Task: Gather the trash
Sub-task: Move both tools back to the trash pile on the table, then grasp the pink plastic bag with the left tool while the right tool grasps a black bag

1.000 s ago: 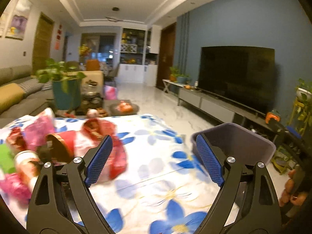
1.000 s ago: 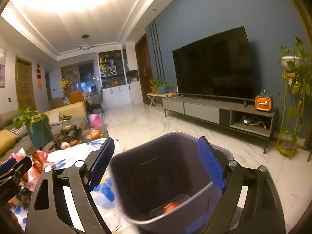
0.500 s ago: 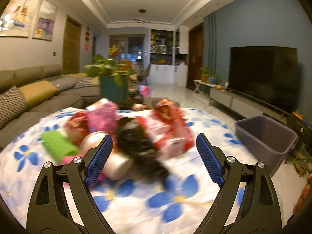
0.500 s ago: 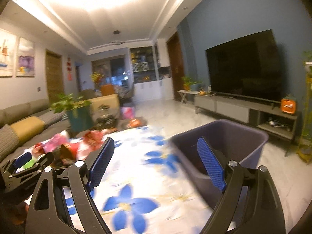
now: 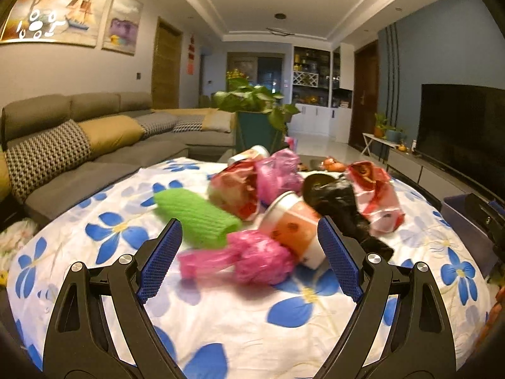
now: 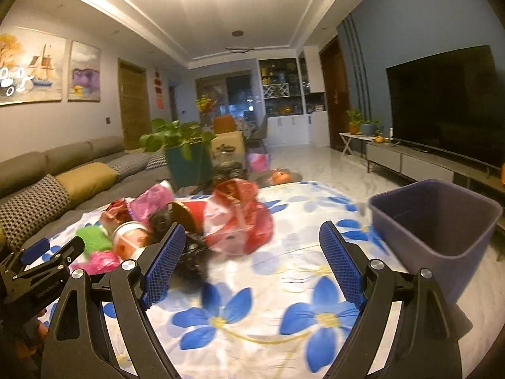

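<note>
Left tongs (image 5: 249,249) gape wide, empty, facing the trash pile (image 5: 284,202) mid-worktop (image 5: 221,315) — cup, pink bags, green roll. Right tongs (image 6: 249,259) likewise spread, holding nothing; the purple bin (image 6: 442,221) stands at the worktop's right edge.

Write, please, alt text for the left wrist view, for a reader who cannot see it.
The open left gripper faces a pile of trash on a floral tablecloth: a pink plastic bag, a paper cup on its side and a green knitted sleeve. Behind are a sofa and a potted plant.
</note>
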The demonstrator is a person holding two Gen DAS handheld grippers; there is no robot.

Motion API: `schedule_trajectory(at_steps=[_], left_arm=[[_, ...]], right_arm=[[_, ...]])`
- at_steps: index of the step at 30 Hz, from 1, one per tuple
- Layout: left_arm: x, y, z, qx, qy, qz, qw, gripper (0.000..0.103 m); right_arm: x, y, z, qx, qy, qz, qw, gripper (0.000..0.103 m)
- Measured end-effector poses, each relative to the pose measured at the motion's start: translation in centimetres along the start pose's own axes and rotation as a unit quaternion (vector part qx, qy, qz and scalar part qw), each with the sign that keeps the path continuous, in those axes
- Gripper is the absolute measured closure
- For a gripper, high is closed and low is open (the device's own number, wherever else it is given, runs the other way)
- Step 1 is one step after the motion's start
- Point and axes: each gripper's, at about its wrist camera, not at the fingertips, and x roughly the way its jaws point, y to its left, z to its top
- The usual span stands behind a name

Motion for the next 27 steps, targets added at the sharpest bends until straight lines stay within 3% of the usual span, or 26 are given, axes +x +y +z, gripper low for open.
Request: schedule_trajectory(at_steps=[8,14,18,22,27], left_arm=[[1.5,1.4,-0.4,-0.004,0.024,-0.012,0.9996,0.017],[4.3,1.8,-0.3,-0.013,0.074,-0.039,0.9965,0.017],[6.0,1.5,-0.4,-0.009,0.104,-0.038,0.9938,0.018],[7.5,1.3,-1.1,-0.007,0.142,-0.051,0.9885,0.041],[7.7,1.2,-1.4,-0.008,0.151,-0.084,0.985,0.065]], right_arm=[[1.2,1.8,-0.2,-0.011,0.01,0.017,1.0,0.019],[2.1,2.5,0.3,-0.017,0.009,0.024,1.0,0.019],[3.3,3.5,0.5,-0.024,0.012,0.029,0.999,0.019],[4.3,3.9,0.5,-0.025,0.02,0.033,0.999,0.019],[5.9,5.1,0.5,-0.033,0.036,0.045,0.998,0.019]])
